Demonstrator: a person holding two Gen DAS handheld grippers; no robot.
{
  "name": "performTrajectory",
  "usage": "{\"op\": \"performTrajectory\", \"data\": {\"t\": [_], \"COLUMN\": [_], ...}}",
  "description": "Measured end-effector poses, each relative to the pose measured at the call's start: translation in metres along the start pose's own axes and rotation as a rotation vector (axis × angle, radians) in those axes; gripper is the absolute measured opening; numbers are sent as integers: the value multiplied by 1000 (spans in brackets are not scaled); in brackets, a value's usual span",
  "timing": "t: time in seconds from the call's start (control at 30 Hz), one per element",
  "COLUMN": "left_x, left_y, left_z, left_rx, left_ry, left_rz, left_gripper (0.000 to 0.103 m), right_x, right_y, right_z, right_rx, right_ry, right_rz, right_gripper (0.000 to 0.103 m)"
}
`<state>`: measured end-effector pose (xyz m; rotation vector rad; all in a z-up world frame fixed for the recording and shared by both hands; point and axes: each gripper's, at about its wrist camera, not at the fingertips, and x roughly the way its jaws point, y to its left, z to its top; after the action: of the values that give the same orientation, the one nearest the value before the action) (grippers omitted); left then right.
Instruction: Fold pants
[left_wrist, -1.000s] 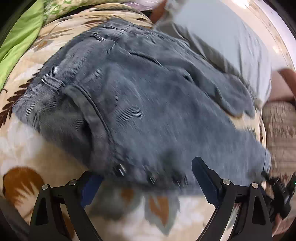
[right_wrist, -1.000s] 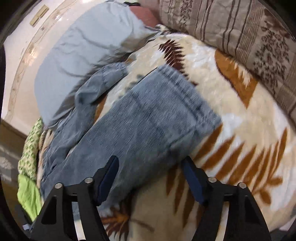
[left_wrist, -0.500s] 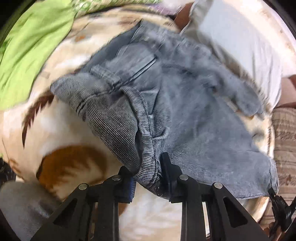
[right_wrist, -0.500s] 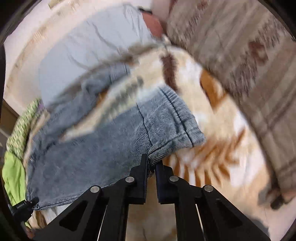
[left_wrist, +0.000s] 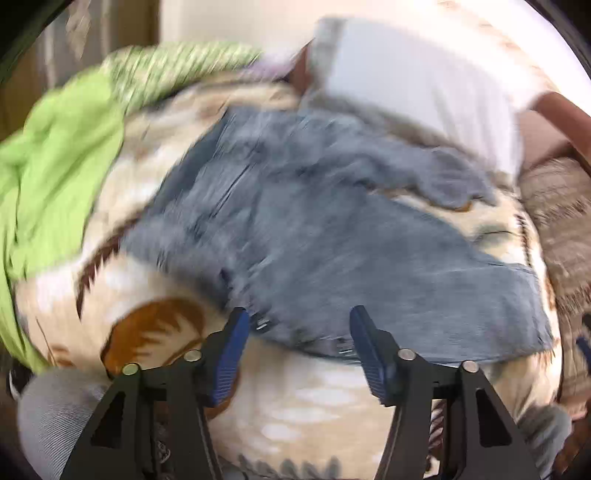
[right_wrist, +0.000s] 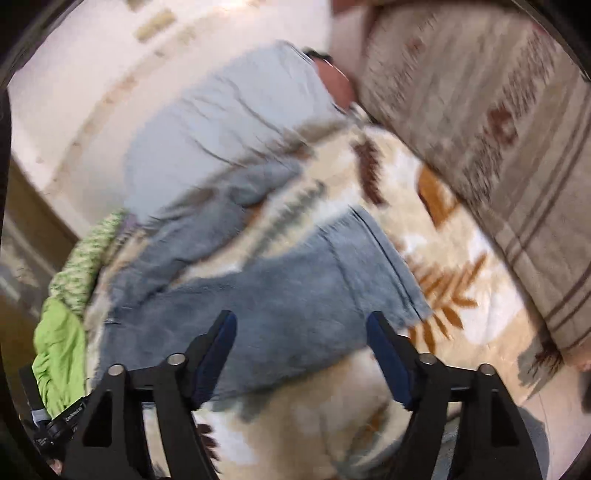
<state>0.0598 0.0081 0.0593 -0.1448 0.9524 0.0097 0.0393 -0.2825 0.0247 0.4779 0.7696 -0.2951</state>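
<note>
Grey-blue denim pants (left_wrist: 325, 236) lie spread on a cream blanket with brown leaf prints (left_wrist: 310, 398). In the left wrist view my left gripper (left_wrist: 299, 321) is open, its jaws wide apart just short of the waistband edge, holding nothing. In the right wrist view the pants (right_wrist: 288, 306) show with one leg hem at the right and the other leg bunched further back. My right gripper (right_wrist: 301, 325) is open and empty over the near edge of the leg. Both views are blurred by motion.
A light grey pillow (left_wrist: 424, 85) lies behind the pants, also in the right wrist view (right_wrist: 229, 122). Green cloth (left_wrist: 55, 177) is piled at the left. A striped brown cushion (right_wrist: 498, 140) borders the blanket on the right.
Half a second ago both grippers were shut on the pants, left at the waistband, right at the leg hem. Both have let go, opened and drawn back; the pants lie flatter.
</note>
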Motion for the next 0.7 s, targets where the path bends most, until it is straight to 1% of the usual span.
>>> {"op": "performTrajectory", "data": {"t": [0.03,0.07,0.17,0.23,0.27,0.33,0.4,0.5,0.63,0.7], "left_x": [-13,-22,-39,-53,-53,-60,-70,-67,-52,-41], "left_y": [-10,-22,-48,-55,-62,-61,-57,-58,-65,-70], "left_z": [-1,0,2,-10,-7,-24,-28,-15,4,14], "left_rx": [33,62,107,125,130,130,125,120,133,129], "left_ry": [-38,-78,-140,-159,-160,-159,-152,-150,-160,-163], "left_rz": [2,10,12,-3,-6,-23,-33,-46,-34,-33], "left_gripper": [64,69,79,81,81,81,81,81,81,81], "right_x": [-4,-5,-10,-10,-11,-11,-9,-2,16,23], "right_y": [10,16,34,42,44,47,48,48,49,48], "right_z": [4,6,13,15,15,18,21,32,48,54], "right_rx": [-26,-41,-80,-96,-96,-90,-78,-59,-51,-50], "right_ry": [-32,-50,-91,-125,-139,-157,-154,-131,-91,-83], "right_rz": [24,35,52,64,66,86,104,129,138,127], "right_gripper": [82,85,86,86,86,86,86,86,86,86]}}
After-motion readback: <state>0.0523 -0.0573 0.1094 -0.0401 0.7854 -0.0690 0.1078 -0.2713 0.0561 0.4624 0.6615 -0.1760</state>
